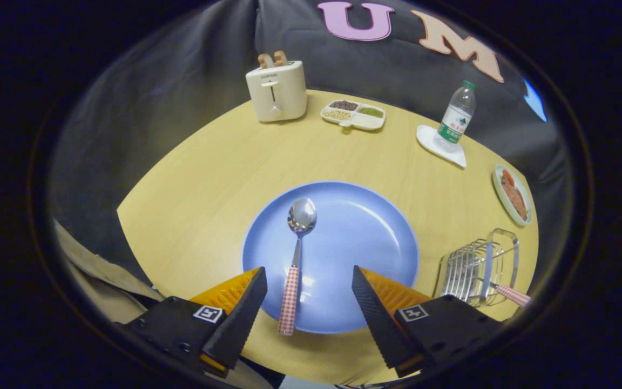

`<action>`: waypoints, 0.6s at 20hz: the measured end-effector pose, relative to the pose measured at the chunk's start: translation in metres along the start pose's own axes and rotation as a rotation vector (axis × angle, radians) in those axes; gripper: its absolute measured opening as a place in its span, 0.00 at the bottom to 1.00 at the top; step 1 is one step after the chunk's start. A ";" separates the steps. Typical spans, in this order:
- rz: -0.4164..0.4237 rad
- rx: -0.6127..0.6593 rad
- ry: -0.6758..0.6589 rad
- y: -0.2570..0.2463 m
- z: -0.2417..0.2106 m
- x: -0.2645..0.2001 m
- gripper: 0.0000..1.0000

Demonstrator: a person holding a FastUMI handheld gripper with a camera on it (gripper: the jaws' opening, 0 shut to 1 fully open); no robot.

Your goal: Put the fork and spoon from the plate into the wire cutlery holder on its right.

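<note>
The pale wood worktop carries everything, with black cloth behind it. On it, just ahead of the gripper, sits a round blue plate with a shallow raised rim. To the plate's right stands the wire cutlery holder, a shiny rack of thin upright metal bars with a looped frame at its far side. A utensil with a red-and-white checked handle already rests in the holder, its handle sticking out toward the right; its head is hidden among the wires, so which piece it is cannot be told.

At the far side of the worktop are a cream toaster with two slices in its slots, a divided dish of grains, a clear water bottle on a white coaster, and a small plate of food beyond the holder.

The spoon lies on the left part of the blue plate: polished metal bowl facing up and pointing away, red-and-white checked handle reaching back over the near rim. The jaws stand wide apart, empty, with the spoon's handle between them, nearer the left finger and touching neither.
</note>
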State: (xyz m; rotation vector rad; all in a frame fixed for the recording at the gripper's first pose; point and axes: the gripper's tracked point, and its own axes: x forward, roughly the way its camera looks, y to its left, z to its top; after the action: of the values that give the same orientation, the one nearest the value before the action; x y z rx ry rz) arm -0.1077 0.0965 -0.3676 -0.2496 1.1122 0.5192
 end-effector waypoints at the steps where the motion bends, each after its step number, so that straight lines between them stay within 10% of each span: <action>1: -0.009 -0.007 0.008 -0.001 -0.003 0.004 1.00; 12: -0.034 -0.059 0.093 0.008 -0.024 0.024 0.54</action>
State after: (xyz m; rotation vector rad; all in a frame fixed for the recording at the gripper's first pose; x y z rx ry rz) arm -0.1226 0.0996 -0.3988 -0.3466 1.1824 0.5148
